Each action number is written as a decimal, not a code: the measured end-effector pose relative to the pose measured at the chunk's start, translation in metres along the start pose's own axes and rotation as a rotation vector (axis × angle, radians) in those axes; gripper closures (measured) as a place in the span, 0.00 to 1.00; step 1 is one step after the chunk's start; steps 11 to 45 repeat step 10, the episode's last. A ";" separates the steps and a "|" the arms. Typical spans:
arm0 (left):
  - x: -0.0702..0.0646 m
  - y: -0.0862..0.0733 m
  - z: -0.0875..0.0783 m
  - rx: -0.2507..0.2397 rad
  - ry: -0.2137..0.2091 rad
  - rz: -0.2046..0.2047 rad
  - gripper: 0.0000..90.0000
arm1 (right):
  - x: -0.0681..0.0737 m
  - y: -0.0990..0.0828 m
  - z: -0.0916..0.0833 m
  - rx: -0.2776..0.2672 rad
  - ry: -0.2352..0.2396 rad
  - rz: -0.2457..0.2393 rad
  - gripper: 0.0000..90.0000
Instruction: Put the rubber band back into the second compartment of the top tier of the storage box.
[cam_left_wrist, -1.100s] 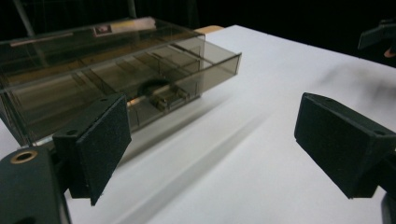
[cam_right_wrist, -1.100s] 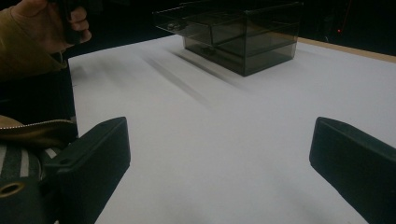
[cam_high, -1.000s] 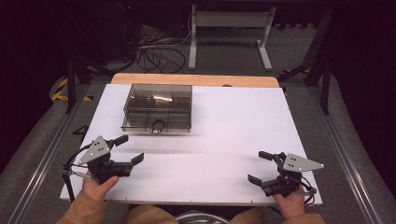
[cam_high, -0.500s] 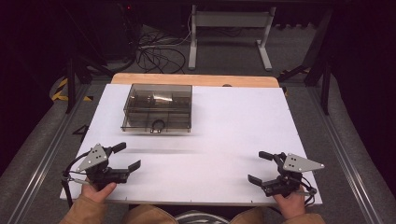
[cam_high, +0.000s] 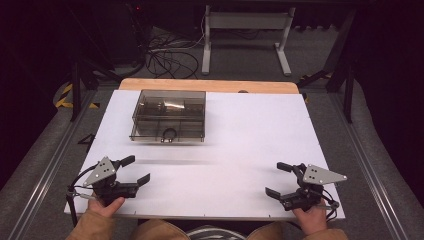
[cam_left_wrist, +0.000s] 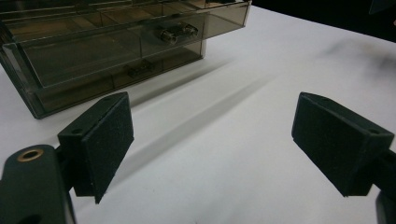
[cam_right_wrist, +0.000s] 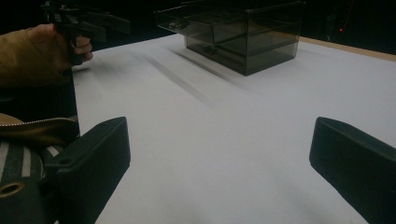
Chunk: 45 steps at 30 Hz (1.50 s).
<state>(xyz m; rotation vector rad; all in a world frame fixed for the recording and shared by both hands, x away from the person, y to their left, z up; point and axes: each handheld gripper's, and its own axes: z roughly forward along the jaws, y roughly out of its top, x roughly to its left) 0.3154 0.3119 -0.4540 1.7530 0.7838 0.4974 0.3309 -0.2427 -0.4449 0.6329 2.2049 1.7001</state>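
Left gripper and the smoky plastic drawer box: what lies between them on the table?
Nothing: the high view shows bare white table between the left gripper and the drawer box.

I see a table (cam_high: 250, 145) covered with a white sheet; a strip of bare wood shows along its far edge. One thing stands directly on the sheet: a smoked clear plastic drawer box (cam_high: 168, 116), set toward the far edge and left of the middle, its front facing the near edge. From my left gripper view the box (cam_left_wrist: 112, 42) shows two drawers stacked, each with a small metal knob, and it casts a long soft shadow across the sheet. From my right gripper view the box (cam_right_wrist: 238, 32) sits flat, close to the wooden strip.
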 end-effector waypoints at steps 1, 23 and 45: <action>0.000 0.000 -0.001 0.000 0.001 0.002 0.15 | 0.000 0.000 0.000 -0.002 0.001 -0.002 0.06; 0.003 -0.001 -0.002 -0.014 -0.005 -0.041 0.15 | 0.000 0.000 0.000 -0.001 0.002 -0.003 0.06; 0.003 -0.001 -0.002 -0.014 -0.005 -0.041 0.15 | 0.000 0.000 0.000 -0.001 0.002 -0.003 0.06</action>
